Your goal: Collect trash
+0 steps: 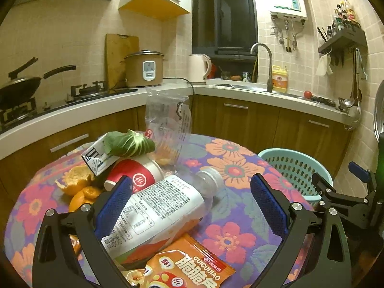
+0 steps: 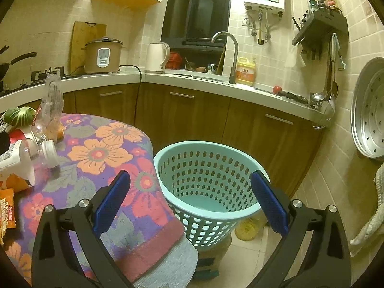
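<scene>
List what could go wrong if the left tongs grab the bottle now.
The left tongs stand open around the lying plastic bottle, which rests partly on the snack packet; closing may drag the packet along. The round bottle could slip or roll toward the red cup. The basket sits past the table edge, so a loose grip may drop it short.
</scene>
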### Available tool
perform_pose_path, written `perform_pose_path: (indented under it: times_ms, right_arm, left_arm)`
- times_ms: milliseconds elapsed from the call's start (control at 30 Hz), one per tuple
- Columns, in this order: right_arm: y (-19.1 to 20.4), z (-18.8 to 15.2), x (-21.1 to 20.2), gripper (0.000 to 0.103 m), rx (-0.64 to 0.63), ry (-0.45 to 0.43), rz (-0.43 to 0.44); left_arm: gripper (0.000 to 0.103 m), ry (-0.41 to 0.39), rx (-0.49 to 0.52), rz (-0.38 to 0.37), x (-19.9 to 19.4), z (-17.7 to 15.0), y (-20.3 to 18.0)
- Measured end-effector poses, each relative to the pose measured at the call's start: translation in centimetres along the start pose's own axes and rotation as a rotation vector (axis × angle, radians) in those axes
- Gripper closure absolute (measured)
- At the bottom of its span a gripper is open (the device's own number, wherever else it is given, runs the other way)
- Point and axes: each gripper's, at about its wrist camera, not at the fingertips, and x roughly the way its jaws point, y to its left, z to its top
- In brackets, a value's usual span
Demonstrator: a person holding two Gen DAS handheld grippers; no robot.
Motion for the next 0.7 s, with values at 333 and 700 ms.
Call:
perform_pose_path:
  times_ms: [333, 700]
  right_arm:
    - [0.24, 0.08, -0.32, 0.007, -0.013, -0.005, 0.014]
    - [0.41, 0.03, -0.22, 0.007, -0.016, -0.001, 0.02]
  left_arm:
    - [0.008, 0.012, -0.009, 0.004, 0.11, 0.0, 0.09]
    - [0.008, 0.015, -0.011, 0.008, 0.24, -0.06, 0.21]
